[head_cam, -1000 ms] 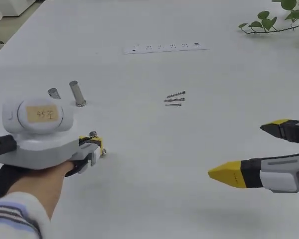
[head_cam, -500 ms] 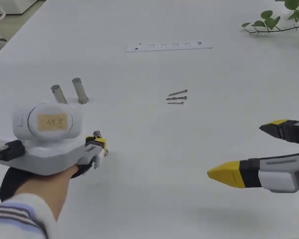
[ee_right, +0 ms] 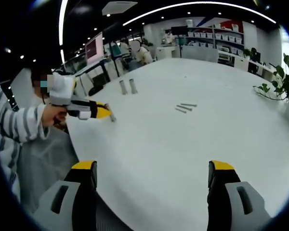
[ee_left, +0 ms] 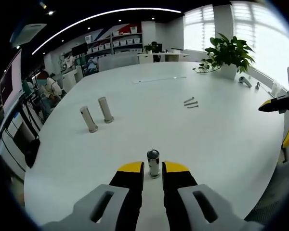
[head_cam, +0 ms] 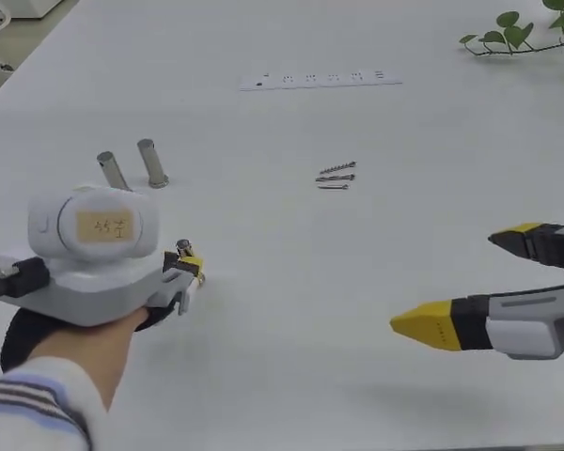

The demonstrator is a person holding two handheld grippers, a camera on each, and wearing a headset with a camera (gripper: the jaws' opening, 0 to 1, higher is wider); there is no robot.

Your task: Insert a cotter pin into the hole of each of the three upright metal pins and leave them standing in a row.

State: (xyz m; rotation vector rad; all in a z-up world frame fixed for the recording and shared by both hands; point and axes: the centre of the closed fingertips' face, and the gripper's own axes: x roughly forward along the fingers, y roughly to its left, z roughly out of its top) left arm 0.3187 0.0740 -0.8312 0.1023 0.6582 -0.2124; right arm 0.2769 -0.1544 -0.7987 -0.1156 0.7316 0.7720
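While upright, pin (ee_left: 153, 161) between left gripper (ee_left: 153, 168) jaws

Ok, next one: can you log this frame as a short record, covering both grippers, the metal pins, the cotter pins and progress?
left gripper: shut on held metal pin, pin upright, low over the table
right gripper: open, jaws wide apart, holding nothing
two other metal pins: standing side by side on the table, beyond the left gripper
three cotter pins: lying loose together mid-table, apart from both grippers
progress: no cotter pin inserted yet; pins not in one row
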